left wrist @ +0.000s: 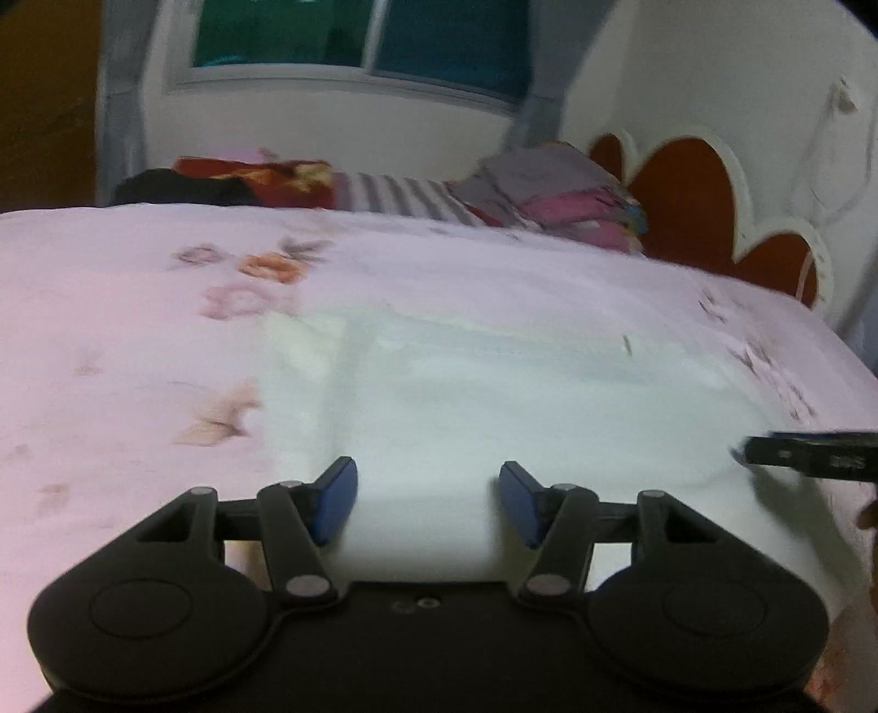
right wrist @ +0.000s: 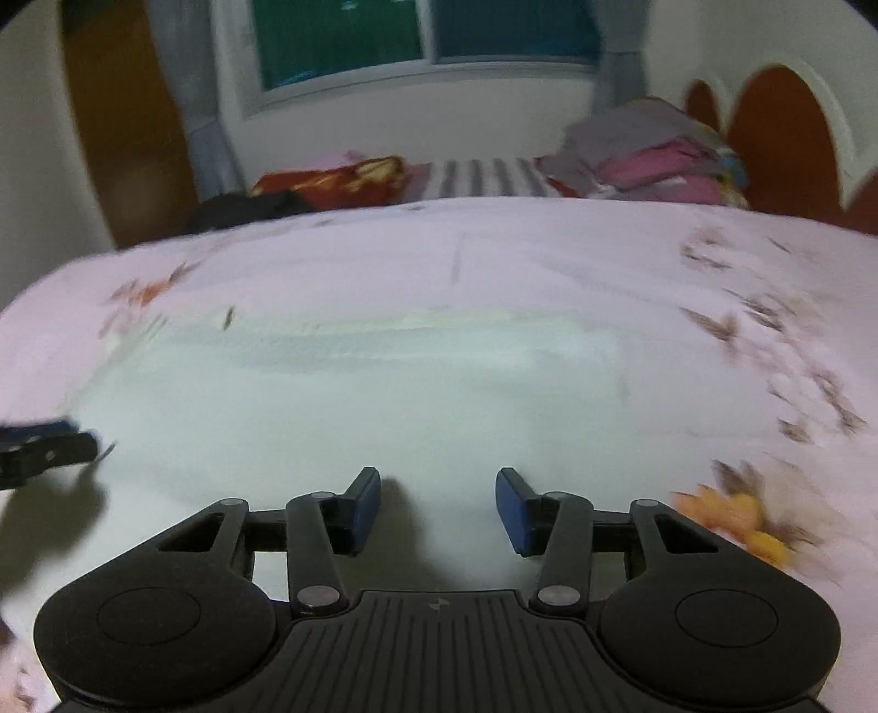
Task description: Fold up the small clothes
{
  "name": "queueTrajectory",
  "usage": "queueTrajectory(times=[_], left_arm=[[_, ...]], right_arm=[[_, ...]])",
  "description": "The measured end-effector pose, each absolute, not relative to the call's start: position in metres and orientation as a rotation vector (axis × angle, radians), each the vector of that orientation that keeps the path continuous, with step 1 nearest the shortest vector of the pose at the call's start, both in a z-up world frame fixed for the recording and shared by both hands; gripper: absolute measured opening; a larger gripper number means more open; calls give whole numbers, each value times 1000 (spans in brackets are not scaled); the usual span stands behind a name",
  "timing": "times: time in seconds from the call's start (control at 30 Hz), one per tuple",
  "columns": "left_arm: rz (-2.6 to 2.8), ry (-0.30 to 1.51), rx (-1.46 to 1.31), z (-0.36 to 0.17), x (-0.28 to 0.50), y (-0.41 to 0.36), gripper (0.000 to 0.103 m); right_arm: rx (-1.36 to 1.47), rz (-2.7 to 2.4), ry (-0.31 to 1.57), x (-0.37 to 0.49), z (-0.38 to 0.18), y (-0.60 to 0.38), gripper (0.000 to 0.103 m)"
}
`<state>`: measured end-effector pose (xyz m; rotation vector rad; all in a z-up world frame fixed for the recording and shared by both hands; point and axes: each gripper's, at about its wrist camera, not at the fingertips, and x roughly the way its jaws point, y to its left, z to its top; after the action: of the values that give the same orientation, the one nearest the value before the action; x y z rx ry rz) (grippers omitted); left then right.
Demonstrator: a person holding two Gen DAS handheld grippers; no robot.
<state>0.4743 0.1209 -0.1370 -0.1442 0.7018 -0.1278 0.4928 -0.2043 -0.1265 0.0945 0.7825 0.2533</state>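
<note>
A white garment [left wrist: 494, 395] lies spread flat on the pink floral bedsheet [left wrist: 110, 307]; it also shows in the right wrist view [right wrist: 384, 395]. My left gripper [left wrist: 428, 499] is open and empty just above the garment's near left part. My right gripper [right wrist: 438, 507] is open and empty above the garment's near edge. The right gripper's fingers [left wrist: 806, 458] show at the right edge of the left wrist view. The left gripper's fingers [right wrist: 38, 450] show at the left edge of the right wrist view. Both views are motion-blurred.
A pile of folded clothes [right wrist: 647, 159] sits at the far right of the bed by the red headboard [right wrist: 779, 137]. Red and black clothes [right wrist: 329, 184] and a striped cloth [right wrist: 483, 178] lie along the far edge. A window [right wrist: 428, 38] is behind.
</note>
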Motion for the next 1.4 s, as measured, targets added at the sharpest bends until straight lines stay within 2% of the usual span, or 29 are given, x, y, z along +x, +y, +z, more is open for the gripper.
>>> queueTrajectory(times=[0.13,0.27,0.3,0.53,0.67,0.83,1.03,1.13,1.27,1.33,1.4], left_arm=[[-202,671,-156,-124,436,95,57],[-264,713,-123,-139,408,54,56],[-262,731,-110,-144,403,48,49],[-202,745,-117,-148,380,73,52],[-171,737,-156,-145,365,96,55],[-126,730,-178,-147,349,116,55],[-112,663,-197,-133,336,106,55],[-133,623,-178,-124,335,87,58],[-155,672,-117,-130,350,48,60],[-161,693,-87,-134,356,31,69],[-150,710,-73,-141,361,24,72]], right_arm=[[110,340,743,456,-105,-190,47],[72,454,781,416,-114,-147,47],[79,464,794,412,-119,-140,46],[84,451,847,395,-135,-125,45],[103,364,840,388,-134,-152,45],[152,236,828,381,-131,-206,45],[186,124,848,371,-133,-250,45],[173,155,783,362,-115,-241,45],[161,276,777,362,-110,-200,45],[151,320,788,364,-114,-177,45],[148,344,810,367,-120,-163,45]])
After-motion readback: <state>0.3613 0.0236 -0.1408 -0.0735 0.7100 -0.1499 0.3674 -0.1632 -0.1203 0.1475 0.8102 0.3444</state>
